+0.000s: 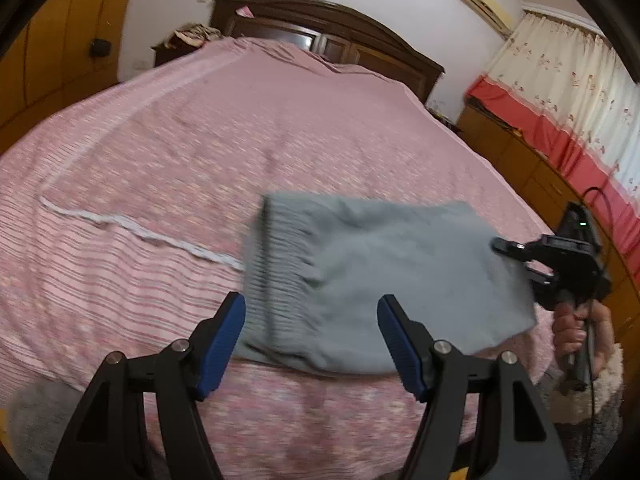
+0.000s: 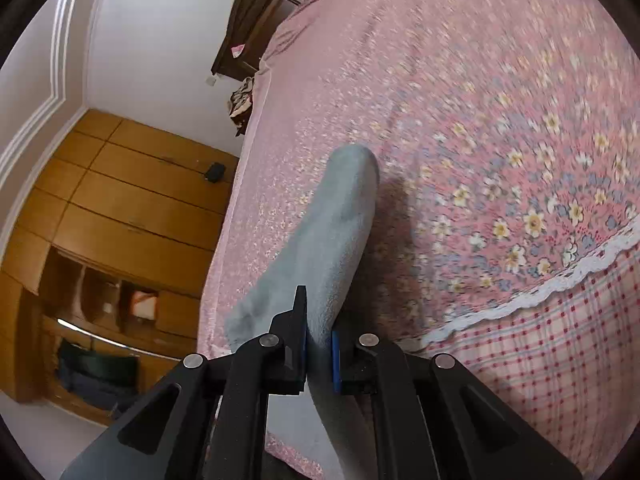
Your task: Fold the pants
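The grey pants (image 1: 372,272) lie folded into a short block on the pink bedspread (image 1: 200,140), ribbed waistband to the left. My left gripper (image 1: 312,332) hovers open just in front of them, its blue pads on either side of the near edge without touching. My right gripper (image 1: 516,256) grips the block's right edge, a hand on its handle. In the right wrist view that gripper (image 2: 319,344) is shut on the grey pants (image 2: 320,240), which stretch away from its jaws over the bed.
The bed (image 2: 480,100) fills both views, with a dark wooden headboard (image 1: 320,28) at the far end. A white lace strip (image 1: 140,232) crosses the cover at left. Wooden cabinets (image 2: 120,200) stand beside the bed, and curtains (image 1: 560,80) hang at right.
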